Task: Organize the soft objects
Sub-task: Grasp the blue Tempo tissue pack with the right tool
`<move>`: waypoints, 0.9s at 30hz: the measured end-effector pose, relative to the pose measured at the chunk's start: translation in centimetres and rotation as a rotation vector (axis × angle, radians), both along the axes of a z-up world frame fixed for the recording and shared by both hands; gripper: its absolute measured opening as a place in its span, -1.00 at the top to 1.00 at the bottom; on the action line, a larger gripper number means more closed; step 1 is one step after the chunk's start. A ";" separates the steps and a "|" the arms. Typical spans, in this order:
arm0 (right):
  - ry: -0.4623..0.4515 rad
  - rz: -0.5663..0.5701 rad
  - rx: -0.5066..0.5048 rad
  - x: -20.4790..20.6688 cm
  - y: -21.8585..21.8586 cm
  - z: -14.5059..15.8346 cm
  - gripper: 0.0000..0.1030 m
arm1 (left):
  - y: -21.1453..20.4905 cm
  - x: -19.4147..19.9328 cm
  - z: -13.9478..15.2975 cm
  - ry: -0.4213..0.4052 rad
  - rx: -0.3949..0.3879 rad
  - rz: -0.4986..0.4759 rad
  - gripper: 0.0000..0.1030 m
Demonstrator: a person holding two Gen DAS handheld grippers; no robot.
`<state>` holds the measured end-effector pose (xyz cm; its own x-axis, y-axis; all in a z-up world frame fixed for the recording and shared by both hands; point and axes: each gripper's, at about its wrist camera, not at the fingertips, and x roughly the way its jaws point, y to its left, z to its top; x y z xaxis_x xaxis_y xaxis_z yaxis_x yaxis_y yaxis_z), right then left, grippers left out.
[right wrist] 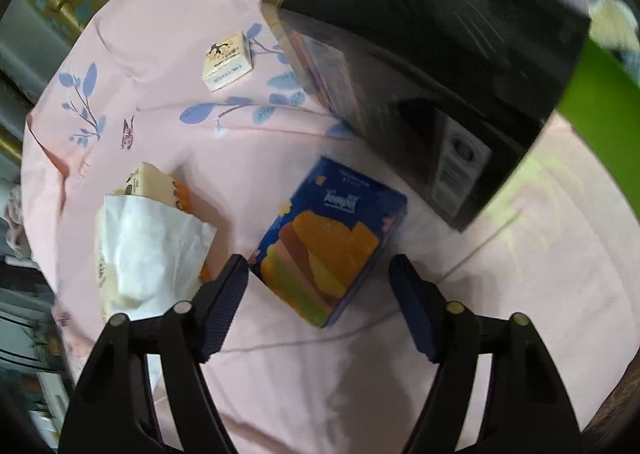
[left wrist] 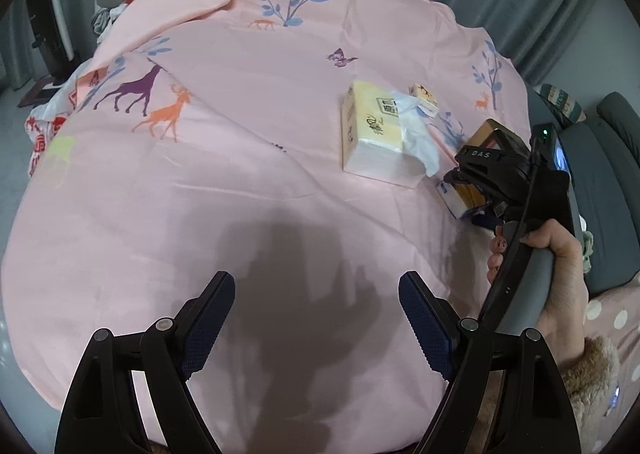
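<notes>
Between my right hand-held gripper (right wrist: 318, 304)'s wide-spread pads I am seeing the blue Tempo tissue pack (right wrist: 330, 244), lying flat on the pink bedspread (right wrist: 280, 382), its long axis running slightly askew to my fingers. Left of it I am noticing the opened yellow tissue pack (right wrist: 144, 238). My left hand-held gripper (left wrist: 316, 324) is hanging wide and empty, much farther off.

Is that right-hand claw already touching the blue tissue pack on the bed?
Cannot tell. In the right wrist view the right gripper stands open around the blue tissue pack; one fingertip sits right at its corner, but no gap or contact shows plainly.
</notes>
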<state>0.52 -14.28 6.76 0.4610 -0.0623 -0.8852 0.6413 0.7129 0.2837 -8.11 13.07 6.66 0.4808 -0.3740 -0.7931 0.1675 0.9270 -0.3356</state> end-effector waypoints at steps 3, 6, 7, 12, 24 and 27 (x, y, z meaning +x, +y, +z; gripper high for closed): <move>-0.002 0.049 -0.064 0.0 0.3 0.4 -0.14 | 0.2 -0.1 -0.1 0.000 -0.001 0.000 -0.64; -0.013 0.104 -0.057 -1.0 0.2 0.7 -0.11 | 0.2 -0.1 -0.1 0.001 0.001 0.001 -0.64; -0.019 0.136 -0.040 -1.5 0.0 0.8 -0.10 | 0.2 -0.2 -0.1 0.000 0.002 0.001 -0.64; -0.020 0.379 0.041 -4.1 1.1 1.6 -0.10 | -0.2 -0.3 -0.4 0.003 0.003 -0.005 -0.64; -0.002 0.699 0.100 -8.5 4.7 1.8 -0.20 | -1.7 -0.6 -0.8 0.008 0.015 -0.022 -0.64; -0.020 0.673 0.101 -9.1 3.7 2.5 -0.23 | -2.3 -0.8 -1.0 0.015 0.000 -0.036 -0.64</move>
<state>-8.56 -10.56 9.27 0.3868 0.3259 -0.8626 0.0615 0.9243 0.3768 -8.89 10.75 5.65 0.4552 -0.3905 -0.8002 0.1957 0.9206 -0.3379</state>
